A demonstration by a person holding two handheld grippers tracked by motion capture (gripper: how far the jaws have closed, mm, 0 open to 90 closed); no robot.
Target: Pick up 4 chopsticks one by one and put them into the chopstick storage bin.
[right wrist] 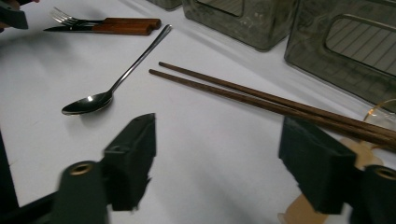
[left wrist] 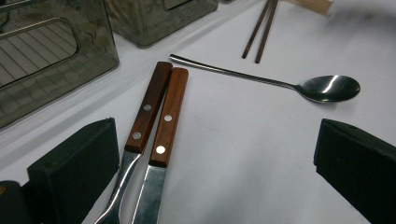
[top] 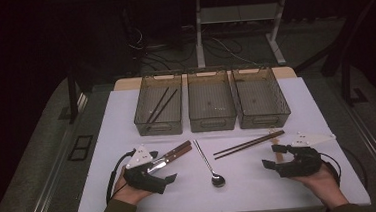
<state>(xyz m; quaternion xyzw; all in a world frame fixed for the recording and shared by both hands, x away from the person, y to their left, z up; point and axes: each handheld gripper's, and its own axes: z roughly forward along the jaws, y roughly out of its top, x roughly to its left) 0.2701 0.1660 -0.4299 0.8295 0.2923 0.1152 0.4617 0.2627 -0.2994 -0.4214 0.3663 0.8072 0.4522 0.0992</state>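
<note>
A fork and knife with wooden handles (top: 176,151) lie side by side at the left of the white table. My left gripper (top: 161,167) sits over their metal ends, open. In the left gripper view the fork and knife (left wrist: 159,121) lie between the black jaws, close to the left one, and no pad touches them. A steel spoon (top: 207,162) lies in the middle and a pair of dark chopsticks (top: 249,144) to its right. My right gripper (top: 273,156) is open near the chopsticks' right end; the chopsticks (right wrist: 261,98) run past its right jaw.
Three smoky plastic bins stand in a row at the back: left (top: 160,125), middle (top: 212,122), right (top: 264,119). Another pair of chopsticks (top: 161,107) lies in the left bin. A pale wooden piece (top: 278,152) lies beside my right gripper.
</note>
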